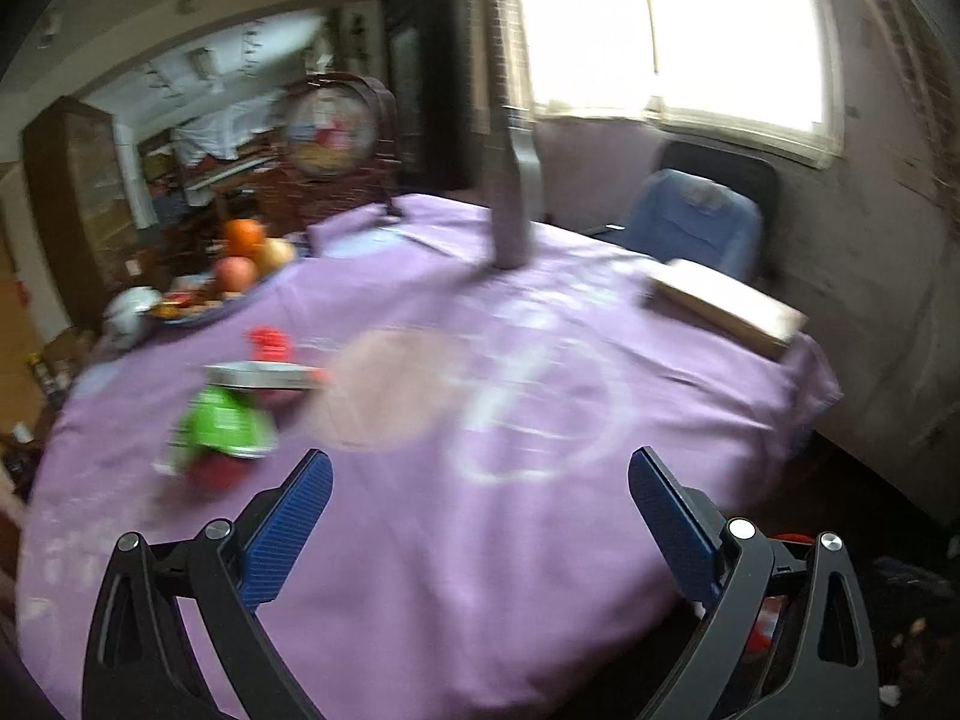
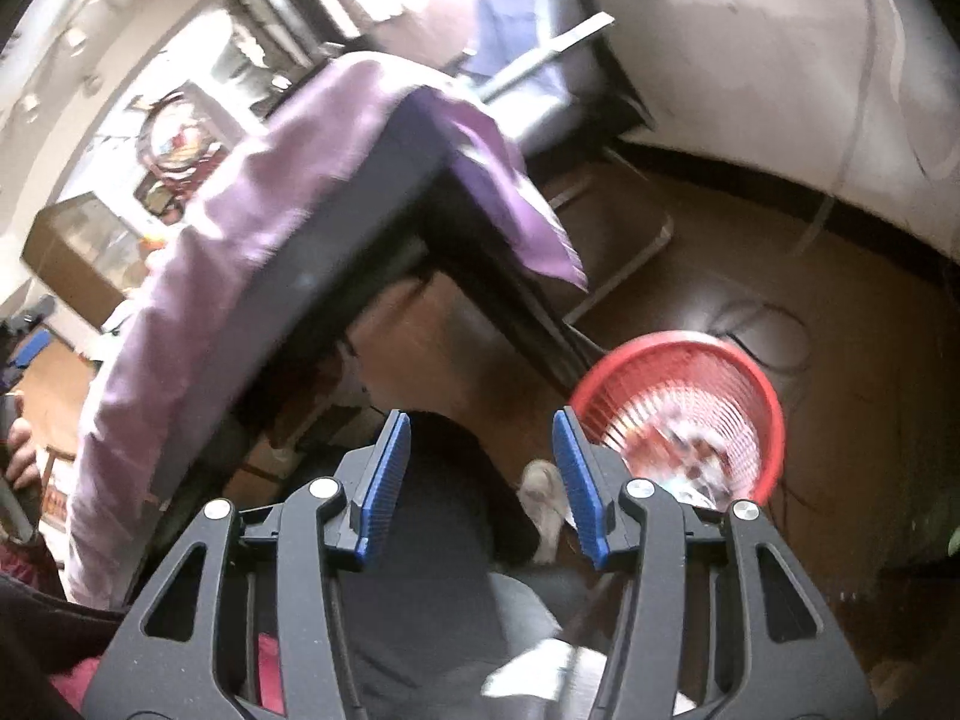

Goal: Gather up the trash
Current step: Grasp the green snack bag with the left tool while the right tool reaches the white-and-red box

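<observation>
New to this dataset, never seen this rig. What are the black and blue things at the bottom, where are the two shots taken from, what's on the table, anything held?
No robot here: a person carries a two-finger tool in each hand, with a fisheye camera on each looking along its blue-padded fingers.

The left wrist view shows the left tool, open and empty, over a purple tablecloth. On it lie a green wrapper, a flat packet with something red behind it, a fruit plate, a grey bottle and a box.

The right wrist view looks down beside the table: the right tool, open and empty, and a red basket on the floor with trash inside.
</observation>
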Demonstrator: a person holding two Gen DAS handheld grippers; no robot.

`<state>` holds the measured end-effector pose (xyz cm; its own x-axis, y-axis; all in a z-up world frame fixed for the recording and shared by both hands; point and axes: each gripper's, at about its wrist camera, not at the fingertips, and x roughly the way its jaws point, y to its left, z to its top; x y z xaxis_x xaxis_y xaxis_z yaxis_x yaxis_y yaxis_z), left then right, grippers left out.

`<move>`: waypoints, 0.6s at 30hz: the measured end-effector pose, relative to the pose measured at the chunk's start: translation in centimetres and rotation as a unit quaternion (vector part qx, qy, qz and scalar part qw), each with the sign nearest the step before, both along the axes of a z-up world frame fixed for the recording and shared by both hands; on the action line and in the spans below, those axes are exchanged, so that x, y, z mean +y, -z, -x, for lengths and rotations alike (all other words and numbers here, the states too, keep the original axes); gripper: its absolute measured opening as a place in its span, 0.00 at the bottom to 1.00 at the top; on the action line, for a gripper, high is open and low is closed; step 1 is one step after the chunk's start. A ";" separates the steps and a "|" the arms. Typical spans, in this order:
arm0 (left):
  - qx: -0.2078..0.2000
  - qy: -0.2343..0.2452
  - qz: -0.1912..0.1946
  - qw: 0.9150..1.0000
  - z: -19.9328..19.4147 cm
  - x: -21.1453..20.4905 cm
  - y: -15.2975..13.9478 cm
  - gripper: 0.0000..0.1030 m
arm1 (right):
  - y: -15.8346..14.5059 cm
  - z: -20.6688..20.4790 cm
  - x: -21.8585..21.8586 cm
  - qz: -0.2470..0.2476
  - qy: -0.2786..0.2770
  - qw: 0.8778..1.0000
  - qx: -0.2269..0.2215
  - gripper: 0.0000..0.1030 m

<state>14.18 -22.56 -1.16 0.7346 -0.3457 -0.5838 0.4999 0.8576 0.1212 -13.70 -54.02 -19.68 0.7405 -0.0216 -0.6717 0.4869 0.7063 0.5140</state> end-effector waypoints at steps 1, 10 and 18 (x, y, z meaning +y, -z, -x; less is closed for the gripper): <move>-0.003 -0.016 0.001 1.000 -1.0 1.6 -0.4 0.94 | -1.1 -0.7 0.6 0.009 -0.007 1.000 -0.007 0.52; 0.046 -0.122 0.034 0.991 -11.4 12.6 0.1 0.94 | -8.1 -8.7 6.8 0.083 -0.085 0.992 -0.040 0.67; 0.083 -0.078 0.016 0.993 -17.0 12.2 2.3 0.94 | -11.7 -16.4 12.6 0.119 -0.149 0.980 -0.050 0.69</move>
